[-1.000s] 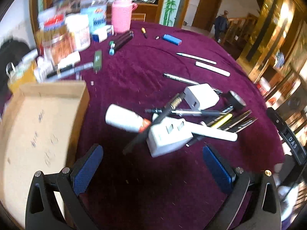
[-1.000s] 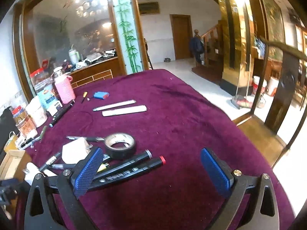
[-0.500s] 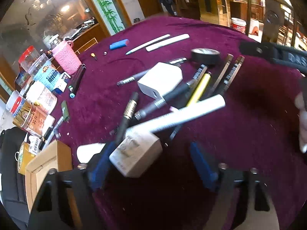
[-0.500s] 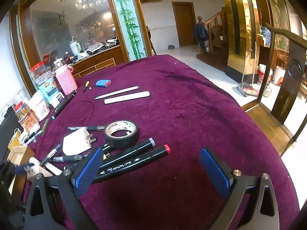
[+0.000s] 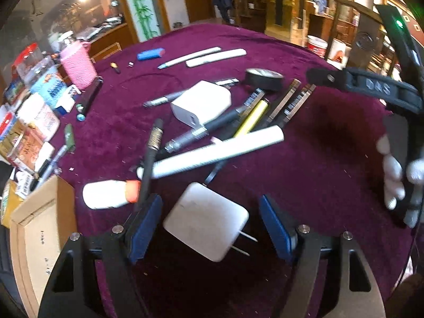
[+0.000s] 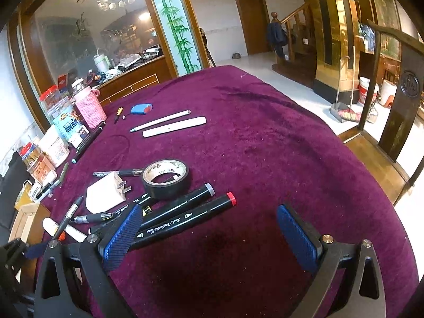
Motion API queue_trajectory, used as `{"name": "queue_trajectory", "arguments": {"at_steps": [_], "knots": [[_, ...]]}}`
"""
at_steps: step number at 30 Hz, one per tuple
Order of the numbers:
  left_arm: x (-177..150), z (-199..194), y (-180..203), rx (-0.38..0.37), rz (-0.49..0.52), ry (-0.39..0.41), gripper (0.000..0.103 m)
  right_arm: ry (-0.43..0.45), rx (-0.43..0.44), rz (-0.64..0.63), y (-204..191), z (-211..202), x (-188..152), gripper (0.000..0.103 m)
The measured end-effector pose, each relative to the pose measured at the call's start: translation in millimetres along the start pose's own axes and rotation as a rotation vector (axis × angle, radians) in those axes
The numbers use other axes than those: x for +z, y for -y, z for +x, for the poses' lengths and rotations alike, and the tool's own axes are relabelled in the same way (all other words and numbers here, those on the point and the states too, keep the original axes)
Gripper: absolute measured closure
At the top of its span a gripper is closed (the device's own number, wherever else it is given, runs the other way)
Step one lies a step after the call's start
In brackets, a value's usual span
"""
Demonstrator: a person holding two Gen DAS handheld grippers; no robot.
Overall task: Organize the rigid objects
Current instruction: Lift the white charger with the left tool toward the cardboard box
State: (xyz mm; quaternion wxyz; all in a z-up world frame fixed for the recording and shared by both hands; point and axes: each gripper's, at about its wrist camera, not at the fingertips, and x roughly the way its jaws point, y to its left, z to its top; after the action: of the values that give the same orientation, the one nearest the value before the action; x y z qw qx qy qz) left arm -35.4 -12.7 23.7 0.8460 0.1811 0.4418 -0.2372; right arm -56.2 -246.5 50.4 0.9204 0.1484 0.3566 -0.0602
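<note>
In the left wrist view my left gripper [image 5: 210,224] is open, and a white plug adapter [image 5: 205,218] with two prongs lies between its blue pads, touching neither. Just beyond lie a white tube [image 5: 220,152], a white bottle with an orange cap [image 5: 108,194], black pens, a second white charger [image 5: 201,103] and a black tape roll [image 5: 263,79]. My right gripper [image 6: 212,234] is open and empty; its left pad sits over two black markers [image 6: 182,218]. The tape roll [image 6: 165,177] and charger [image 6: 106,192] lie beyond it.
An open cardboard box [image 5: 37,241] stands at the left table edge. Jars, packets and a pink knitted cup [image 5: 78,65] crowd the far left. A blue lighter [image 5: 151,53] and white sticks [image 5: 216,55] lie farther back. The right hand-held gripper [image 5: 397,122] shows at the right.
The left gripper swung from the box side toward the pile and now straddles the white plug adapter, which turned onto its flat side. The right gripper stayed roughly in place.
</note>
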Motion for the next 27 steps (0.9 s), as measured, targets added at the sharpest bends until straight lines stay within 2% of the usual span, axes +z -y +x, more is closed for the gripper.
{"name": "queue_trajectory", "arguments": {"at_steps": [4,10,15,17,20,27], "knots": [[-4,6,0,-0.014,0.007,-0.032,0.028,-0.009,0.003,0.008,1,2,0,0.001],[-2,18,-10,-0.061,-0.084,-0.052,0.021,-0.020,0.006,0.013,1,3,0,0.001],[-3,17,-8,-0.038,-0.126,-0.056,0.020,-0.038,0.011,0.026,3,7,0,0.001],[-5,14,-7,-0.038,-0.141,-0.055,0.023,-0.047,0.015,0.033,4,8,0,0.001],[-9,9,-6,-0.025,-0.158,-0.039,0.037,-0.059,0.021,0.049,7,11,-1,0.001],[-27,-18,-19,-0.166,-0.338,0.040,0.037,-0.088,0.027,0.087,13,16,-2,0.001]]}}
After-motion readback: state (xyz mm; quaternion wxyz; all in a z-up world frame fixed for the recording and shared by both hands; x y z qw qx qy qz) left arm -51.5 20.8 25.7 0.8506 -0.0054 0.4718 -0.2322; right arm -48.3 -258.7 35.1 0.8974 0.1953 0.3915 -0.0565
